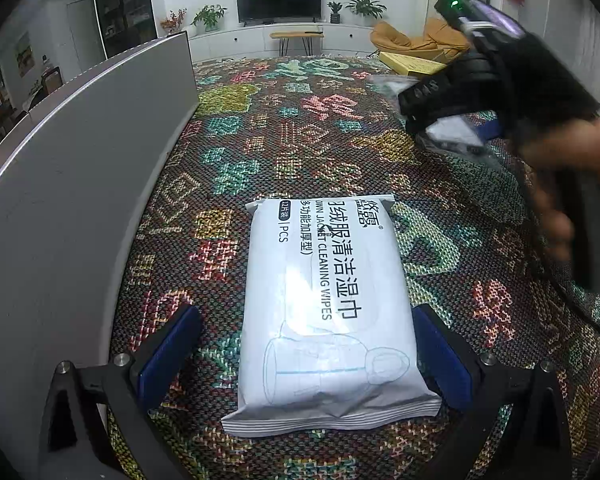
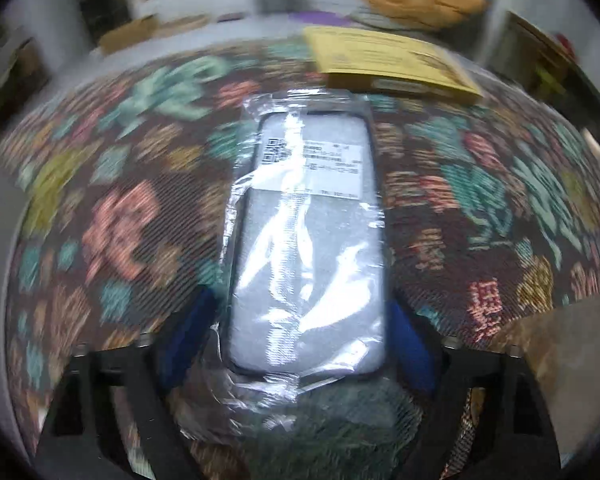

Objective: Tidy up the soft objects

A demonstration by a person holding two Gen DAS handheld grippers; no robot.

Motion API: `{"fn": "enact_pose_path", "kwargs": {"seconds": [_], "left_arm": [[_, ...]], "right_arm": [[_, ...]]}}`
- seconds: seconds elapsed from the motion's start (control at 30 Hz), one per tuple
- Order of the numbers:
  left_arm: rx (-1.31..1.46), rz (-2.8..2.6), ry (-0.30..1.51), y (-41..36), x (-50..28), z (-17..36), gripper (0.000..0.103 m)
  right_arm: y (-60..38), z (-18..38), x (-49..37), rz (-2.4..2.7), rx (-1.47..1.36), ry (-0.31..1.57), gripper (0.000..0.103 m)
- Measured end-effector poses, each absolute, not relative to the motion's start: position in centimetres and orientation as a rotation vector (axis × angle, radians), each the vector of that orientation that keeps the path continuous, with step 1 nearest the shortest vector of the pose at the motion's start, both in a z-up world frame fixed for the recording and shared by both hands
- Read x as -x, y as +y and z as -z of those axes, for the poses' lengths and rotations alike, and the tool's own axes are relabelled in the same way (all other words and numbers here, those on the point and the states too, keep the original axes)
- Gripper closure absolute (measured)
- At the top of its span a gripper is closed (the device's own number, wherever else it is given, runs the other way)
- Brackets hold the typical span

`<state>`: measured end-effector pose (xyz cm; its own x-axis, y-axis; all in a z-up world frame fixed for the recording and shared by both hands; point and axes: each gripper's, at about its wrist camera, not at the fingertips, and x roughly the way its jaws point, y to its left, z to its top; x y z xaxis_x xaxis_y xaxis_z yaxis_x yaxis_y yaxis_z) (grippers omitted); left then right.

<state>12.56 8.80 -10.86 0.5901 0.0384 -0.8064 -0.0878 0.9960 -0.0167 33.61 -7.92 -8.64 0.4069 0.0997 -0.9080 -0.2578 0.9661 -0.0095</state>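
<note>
right gripper [image 2: 296,344] astride bagged pad [image 2: 306,248], grip unclear | left gripper [image 1: 304,356] wide around wipes [image 1: 324,312] | we centre pads, squeeze gently

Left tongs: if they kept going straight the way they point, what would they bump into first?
Most likely the white wet wipes pack, which lies between the left tongs on the patterned cloth. Depth is hard to judge; they may already be nearly touching.

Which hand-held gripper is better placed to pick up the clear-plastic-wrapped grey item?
Right. The right hand-held gripper already straddles the clear-plastic-wrapped grey item, blue pads on either side. The left hand-held gripper straddles the white wet-wipes pack instead.
</note>
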Motion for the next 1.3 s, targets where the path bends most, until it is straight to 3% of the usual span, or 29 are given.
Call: {"fn": "enact_pose_path", "kwargs": {"seconds": [0.53,0.9,1.3], "left_arm": [[0.057,-0.074,0.937,8.8,-12.6,10.8,0.0],[0.058,-0.074,0.937,8.9,-12.6,10.9,0.0],[0.059,-0.074,0.936,8.9,-12.7,10.9,0.0]], "right_arm": [[-21.5,7.6,-11.5,-0.335,0.215,1.157,0.025],[-30.4,7.4,-12.1,-0.1,0.067,1.136,0.025],[-33.6,7.9,-16.1,-0.012,0.007,1.097,0.025]]}}
